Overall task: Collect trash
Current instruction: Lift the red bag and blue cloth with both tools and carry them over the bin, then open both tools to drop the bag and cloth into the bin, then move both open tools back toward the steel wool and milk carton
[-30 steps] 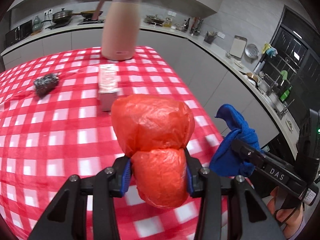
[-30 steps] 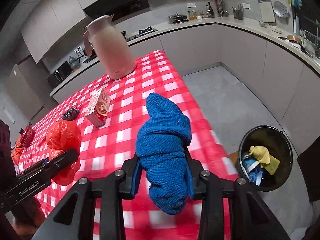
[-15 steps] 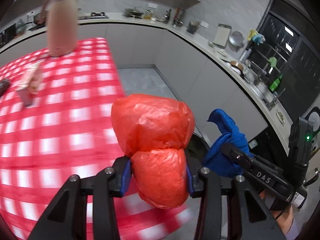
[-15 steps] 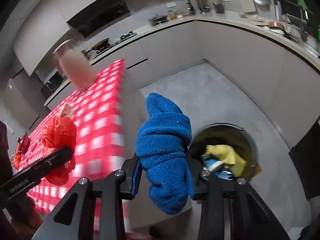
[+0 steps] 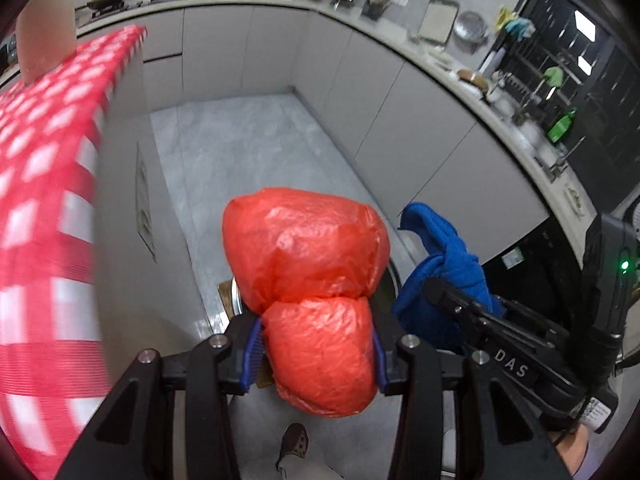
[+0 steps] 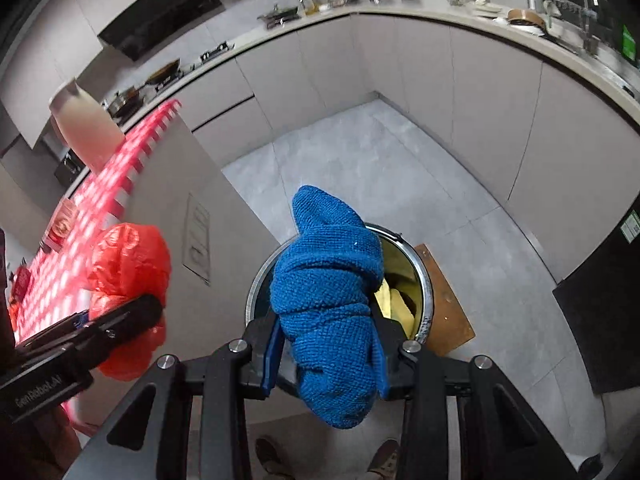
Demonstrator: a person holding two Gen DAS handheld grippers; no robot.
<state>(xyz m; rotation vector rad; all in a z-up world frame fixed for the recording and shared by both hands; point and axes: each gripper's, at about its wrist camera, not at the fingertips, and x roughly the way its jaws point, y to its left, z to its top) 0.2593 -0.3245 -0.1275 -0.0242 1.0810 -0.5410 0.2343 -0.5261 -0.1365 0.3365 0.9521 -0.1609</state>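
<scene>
My left gripper [image 5: 318, 354] is shut on a crumpled red plastic bag [image 5: 306, 256], which bulges above and below the blue pads. It hangs over the floor just past the table's side. My right gripper [image 6: 326, 354] is shut on a bunched blue cloth [image 6: 328, 292], held above the round metal trash bin [image 6: 425, 292] on the floor. Yellow trash [image 6: 394, 300] lies inside the bin. In the left wrist view the blue cloth [image 5: 444, 264] and the right gripper sit at the right; the bin [image 5: 237, 300] is mostly hidden behind the red bag. In the right wrist view the red bag [image 6: 128, 264] is at the left.
The table with the red checked cloth [image 5: 36, 184] and a pink jug [image 6: 86, 128] stands at the left, its grey side panel [image 6: 192, 216] next to the bin. A brown board [image 6: 448, 304] lies under the bin. Grey cabinets and a counter [image 6: 460, 80] curve round the tiled floor. A person's shoes [image 6: 272, 458] show below.
Both grippers have swung off the table to the right and lower, still holding the red bag and blue cloth. The bin has come under the blue cloth; the table has slid to the left edge.
</scene>
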